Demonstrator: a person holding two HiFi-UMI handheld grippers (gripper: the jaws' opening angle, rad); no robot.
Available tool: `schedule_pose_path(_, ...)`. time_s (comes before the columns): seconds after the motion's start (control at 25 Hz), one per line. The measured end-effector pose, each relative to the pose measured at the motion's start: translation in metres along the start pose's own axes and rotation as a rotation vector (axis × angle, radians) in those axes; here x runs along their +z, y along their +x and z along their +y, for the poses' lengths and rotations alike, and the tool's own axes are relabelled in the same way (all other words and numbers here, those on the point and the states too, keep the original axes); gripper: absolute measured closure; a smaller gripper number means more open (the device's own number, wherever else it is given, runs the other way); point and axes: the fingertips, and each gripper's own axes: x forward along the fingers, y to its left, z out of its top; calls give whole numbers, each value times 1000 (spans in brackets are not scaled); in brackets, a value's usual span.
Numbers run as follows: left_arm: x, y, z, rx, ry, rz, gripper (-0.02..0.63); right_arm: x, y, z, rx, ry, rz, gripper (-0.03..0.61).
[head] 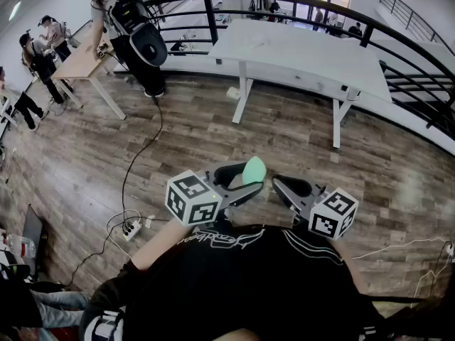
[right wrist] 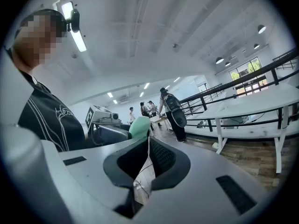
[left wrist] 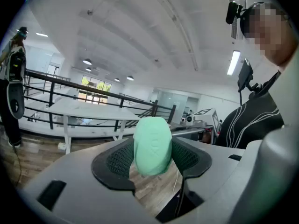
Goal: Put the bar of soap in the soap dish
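— Tongs first: what was the grey left gripper (head: 245, 180) doing?
— It was clenched on the mint-green oval bar of soap (head: 254, 168), at the centre of the head view, above the brown wood-plank floor (head: 85, 155).
— And the grey right gripper (head: 284, 185)?
— Just right of centre, beside the left one, jaws closed together with nothing between them

Matt, waxy bar of soap (left wrist: 152, 146) there, and matt grey plastic left tongs (left wrist: 153, 158).
Soap face smooth, lettering pressed in; black pads (left wrist: 119, 158) finely dimpled, rubbery-looking; wood-plank floor (head: 85, 162) below, low sheen.
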Motion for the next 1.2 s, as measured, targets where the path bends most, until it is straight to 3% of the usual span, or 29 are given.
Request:
schedule_pose_path(0.68,-8,2,-25,0,0,13,353,-6,-24,6,-28,4,-36,560)
schedule_pose_path(1.2,-18,4,12,1,-65,-1,354,-18,1,-18,-53,31,7,560)
